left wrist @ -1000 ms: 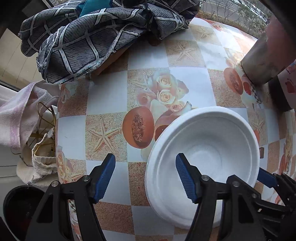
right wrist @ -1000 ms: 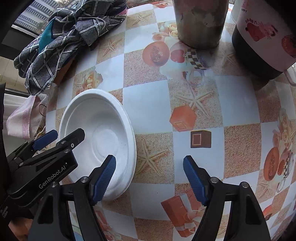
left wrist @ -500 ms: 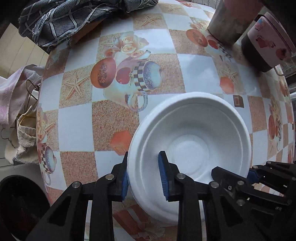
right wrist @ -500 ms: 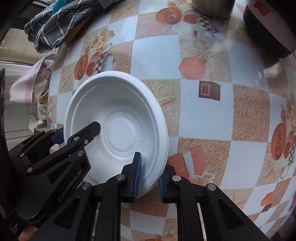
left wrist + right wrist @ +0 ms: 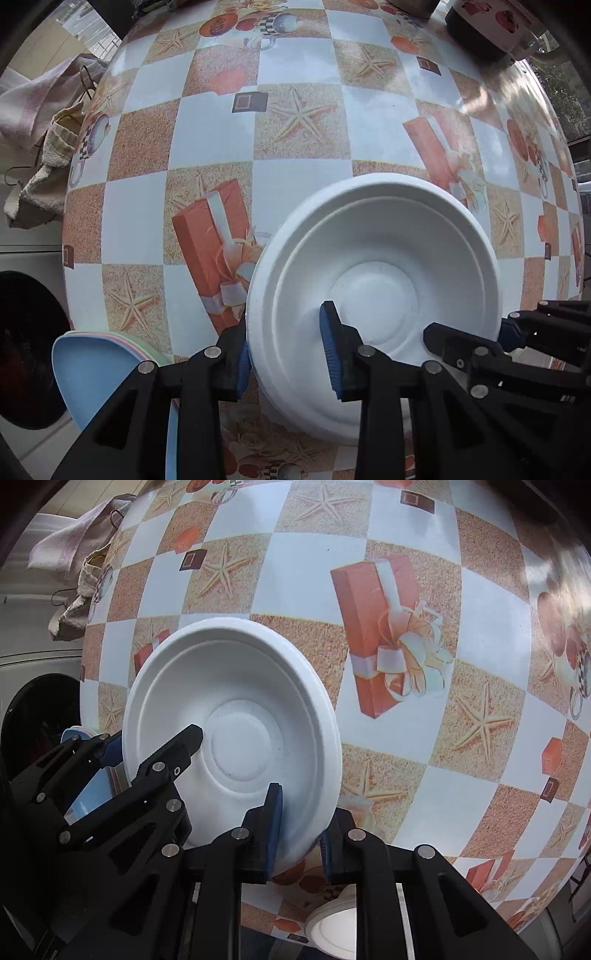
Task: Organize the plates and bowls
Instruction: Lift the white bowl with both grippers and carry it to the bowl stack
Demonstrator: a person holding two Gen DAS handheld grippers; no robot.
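Observation:
A white foam bowl (image 5: 373, 280) is held above the patterned tablecloth (image 5: 295, 173) by both grippers. My left gripper (image 5: 286, 354) is shut on the bowl's near left rim. My right gripper (image 5: 299, 830) is shut on its near right rim; the bowl (image 5: 232, 720) fills the left middle of the right wrist view. A stack of pale blue, pink and green plates (image 5: 96, 369) lies at the table's near left edge, under my left gripper. Another white bowl (image 5: 332, 930) shows below my right gripper at the near edge.
A dark pot with a pink and white lid (image 5: 484, 29) stands at the far right of the table. Towels and a cloth bag (image 5: 48, 147) hang off the left side. A washing machine door (image 5: 26, 350) sits below left.
Both grippers closed on the bowl's rim and lifted it. They carried it toward the table's near side; the plate stack and second white bowl came into view.

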